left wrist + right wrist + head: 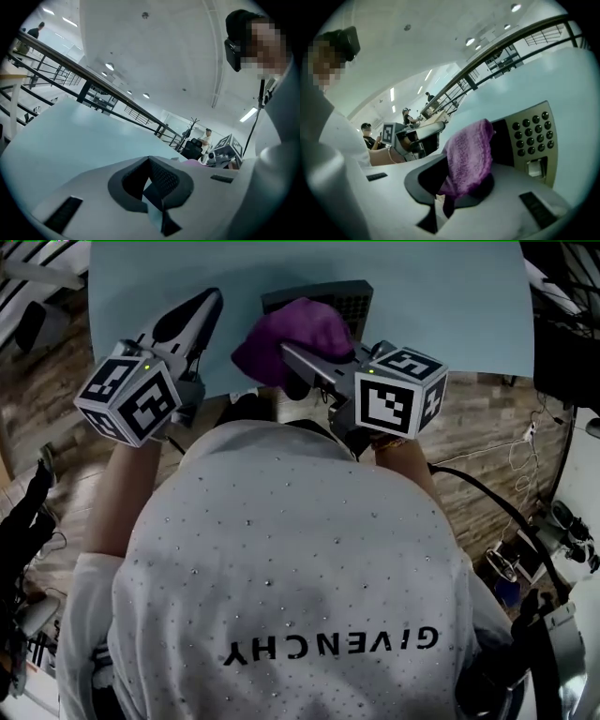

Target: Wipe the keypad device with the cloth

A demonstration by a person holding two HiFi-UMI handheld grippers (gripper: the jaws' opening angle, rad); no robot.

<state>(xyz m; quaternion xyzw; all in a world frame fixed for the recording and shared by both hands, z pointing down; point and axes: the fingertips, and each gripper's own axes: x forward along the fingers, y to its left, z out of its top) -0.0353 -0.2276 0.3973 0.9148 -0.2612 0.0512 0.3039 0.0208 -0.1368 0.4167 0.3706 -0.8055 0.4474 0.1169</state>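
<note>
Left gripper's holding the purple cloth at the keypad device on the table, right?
Wrong gripper. The right gripper is the one shut on the purple cloth, at the keypad device on the table. The right gripper view shows this plainly. The left gripper has nothing in it.
</note>
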